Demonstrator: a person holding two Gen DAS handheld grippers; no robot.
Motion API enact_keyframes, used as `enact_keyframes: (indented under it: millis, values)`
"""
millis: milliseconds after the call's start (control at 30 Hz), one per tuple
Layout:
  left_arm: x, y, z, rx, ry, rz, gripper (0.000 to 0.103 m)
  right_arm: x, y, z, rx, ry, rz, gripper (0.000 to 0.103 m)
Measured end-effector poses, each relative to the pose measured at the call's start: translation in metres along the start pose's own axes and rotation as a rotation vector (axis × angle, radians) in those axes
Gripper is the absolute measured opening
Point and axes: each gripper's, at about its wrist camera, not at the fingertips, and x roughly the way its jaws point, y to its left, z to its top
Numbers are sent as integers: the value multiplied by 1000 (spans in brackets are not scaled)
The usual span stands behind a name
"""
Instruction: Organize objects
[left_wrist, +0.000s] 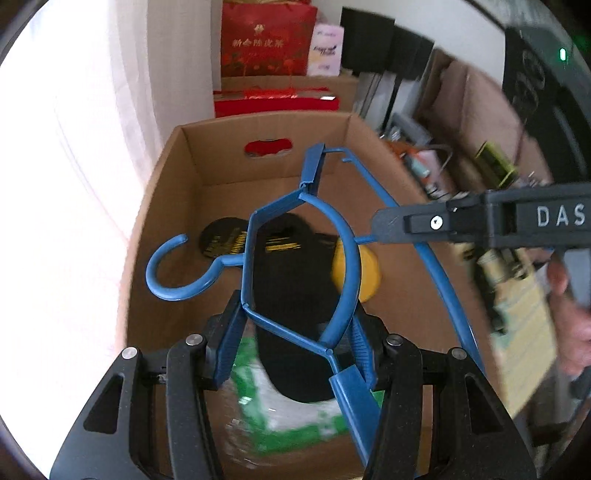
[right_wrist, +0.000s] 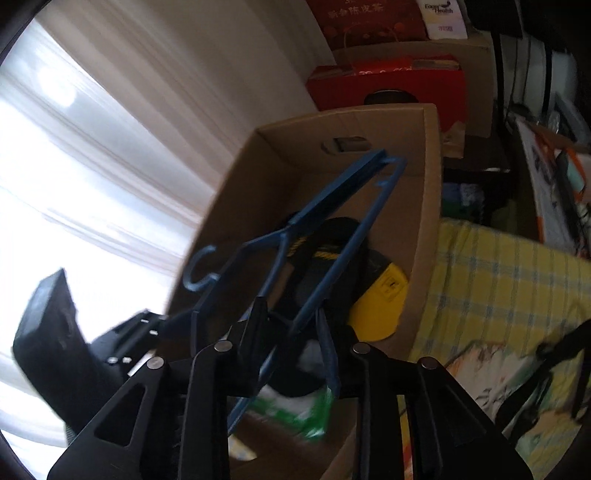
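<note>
So both hand-held grippers, left (left_wrist: 295, 332) and right (right_wrist: 291, 328), pinched the blue hanger (left_wrist: 255, 258) above the cardboard box (left_wrist: 162, 177), lowering seemingly next.

I see the blue plastic hanger (left_wrist: 303, 258) held tilted over the open cardboard box (left_wrist: 162, 206), hook pointing left; black insoles (left_wrist: 291, 280) and a yellow piece (left_wrist: 369, 273) lie inside.

My left claw (left_wrist: 295, 339): its two blue pads squeeze the blue hanger (left_wrist: 301, 258).
My right claw (left_wrist: 391, 225): it comes in from the right and touches the hanger's thin bar.
Hanger hook (left_wrist: 166, 273): it points left.
Cardboard box (left_wrist: 166, 184): open, under the hanger.
In the box: a black cloth thing (left_wrist: 291, 280), a yellow thing (left_wrist: 365, 273), a green and white bag (left_wrist: 280, 410).
</note>
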Motion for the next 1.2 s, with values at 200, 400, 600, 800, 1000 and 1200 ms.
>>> enact_keyframes:
  millis: [200, 400, 600, 800, 1000, 1200]
  values:
    - [28, 3, 9, -26, 88, 7, 49, 10, -12, 2, -2, -12, -67, 45]
    - [48, 4, 14, -72, 216, 20, 77, 6, -12, 1, -11, -19, -75, 44]
    - [34, 3, 11, -109, 210, 1, 81, -1, -14, -5, 4, -23, -55, 45]
    - [7, 4, 8, -115, 164, -11, 81, -21, -14, -12, 9, -55, -39, 45]
    - [-25, 9, 2, -178, 80, -53, 90, -44, -10, -26, -28, -85, -79, 46]
    - [-50, 2, -5, -196, 15, -45, 94, -60, -10, -48, -80, -100, -160, 60]
